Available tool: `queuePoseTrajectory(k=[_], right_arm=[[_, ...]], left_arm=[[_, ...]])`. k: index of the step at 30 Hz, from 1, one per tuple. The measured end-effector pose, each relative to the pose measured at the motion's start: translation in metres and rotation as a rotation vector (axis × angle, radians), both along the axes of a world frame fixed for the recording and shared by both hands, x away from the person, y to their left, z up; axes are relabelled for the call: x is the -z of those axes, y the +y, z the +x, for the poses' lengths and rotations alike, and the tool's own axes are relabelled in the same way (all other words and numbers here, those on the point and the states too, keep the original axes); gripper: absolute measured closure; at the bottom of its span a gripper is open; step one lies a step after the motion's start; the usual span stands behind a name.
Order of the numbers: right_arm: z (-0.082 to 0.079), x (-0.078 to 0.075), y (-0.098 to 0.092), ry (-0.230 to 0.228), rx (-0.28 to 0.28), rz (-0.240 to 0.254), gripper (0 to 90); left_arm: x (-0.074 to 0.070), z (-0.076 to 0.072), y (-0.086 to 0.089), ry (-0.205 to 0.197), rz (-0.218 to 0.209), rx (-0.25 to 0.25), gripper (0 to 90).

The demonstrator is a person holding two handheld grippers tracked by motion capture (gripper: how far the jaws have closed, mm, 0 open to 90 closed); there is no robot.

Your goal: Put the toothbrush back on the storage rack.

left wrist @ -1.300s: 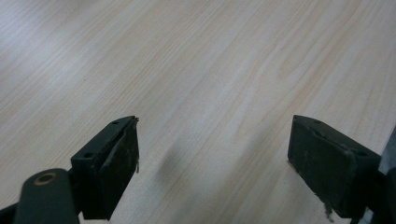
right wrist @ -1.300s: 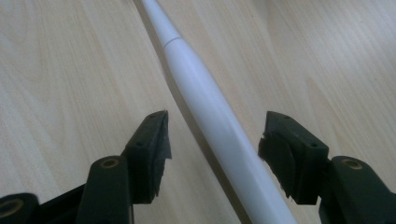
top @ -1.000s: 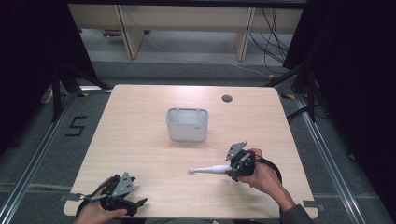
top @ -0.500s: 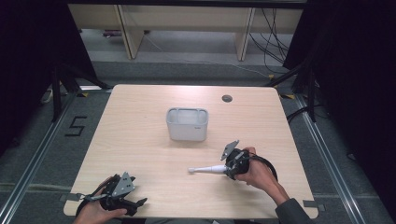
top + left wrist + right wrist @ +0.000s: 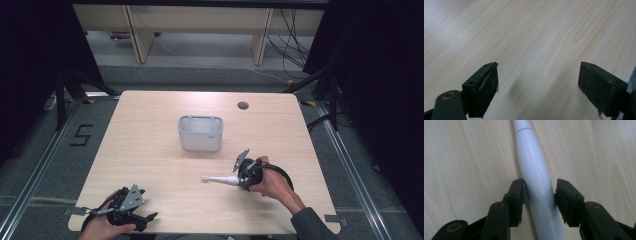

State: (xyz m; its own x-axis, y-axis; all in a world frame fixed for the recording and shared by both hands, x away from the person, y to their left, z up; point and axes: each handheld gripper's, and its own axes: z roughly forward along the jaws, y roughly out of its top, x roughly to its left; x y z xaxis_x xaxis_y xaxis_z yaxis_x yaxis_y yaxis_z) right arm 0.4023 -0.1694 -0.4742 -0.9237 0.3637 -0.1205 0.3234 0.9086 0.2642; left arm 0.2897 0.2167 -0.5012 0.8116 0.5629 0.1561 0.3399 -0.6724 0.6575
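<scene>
Your right claw (image 5: 537, 195) has just been closing & clamps the smooth white plastic toothbrush-like handle (image 5: 534, 170) on the desk (image 5: 150, 150) near its right edge; round body may roll or slip out. Left claw (image 5: 537, 85) sits apart, idle.

R gripper (image 5: 239, 176) sits at the table's near-right, held by the R hand (image 5: 267, 182), forearm coming in from the bottom right, wrist bent so the jaws point left and lie low, near level. Its jaws have just been closing; in the right gripper view both pads (image 5: 520, 192) press on a white handle between them. L gripper (image 5: 131, 212) rests at the near-left corner in the L hand (image 5: 102, 227), jaws wide apart w/ nothing between.
</scene>
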Motion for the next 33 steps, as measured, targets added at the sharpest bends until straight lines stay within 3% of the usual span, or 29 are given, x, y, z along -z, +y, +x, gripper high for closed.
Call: queuePoseTrajectory(k=[5,6,13,16,17,19,20,23,24,29,32,33], right_arm=[[0.001,0.0,0.004,0.007,0.002,-0.014,61.7],[0.003,-0.001,0.004,0.032,-0.002,-0.024,62.1],[0.005,0.0,0.007,0.065,0.03,-0.052,63.1],[0.006,0.001,0.008,0.065,0.011,-0.056,63.7],[0.007,0.001,0.008,0.055,0.012,-0.087,64.0],[0.006,0.001,0.01,0.072,0.041,-0.098,64.6],[0.008,0.001,0.01,0.068,0.011,-0.104,64.9],[0.006,0.001,0.012,0.082,0.037,-0.108,65.5],[0.009,0.001,0.012,0.082,0.011,-0.11,65.7],[0.009,0.001,0.016,0.1,0.028,-0.129,65.9],[0.012,0.001,0.017,0.115,0.002,-0.14,65.9],[0.01,0.0,0.018,0.125,0.037,-0.148,66.0]], left_arm=[[0.0,0.0,0.0,0.0,0.001,0.001,16.3],[0.0,0.0,0.0,-0.002,0.0,-0.002,16.3],[0.0,0.0,0.0,-0.004,-0.004,-0.002,16.3],[0.0,0.0,0.0,0.0,0.001,0.001,16.3],[0.0,0.0,0.0,0.0,0.004,0.001,16.3],[0.0,0.0,0.0,-0.004,-0.003,-0.002,16.2],[0.0,-0.001,-0.001,-0.003,-0.007,-0.007,16.3],[0.0,0.0,0.0,0.0,0.002,0.001,16.2],[0.0,0.0,0.0,-0.003,-0.006,-0.003,16.3],[0.0,0.0,0.0,-0.001,-0.003,-0.002,16.3],[0.0,0.0,-0.001,-0.001,-0.009,-0.005,16.3],[0.0,0.0,0.0,0.0,0.003,0.003,16.3]])
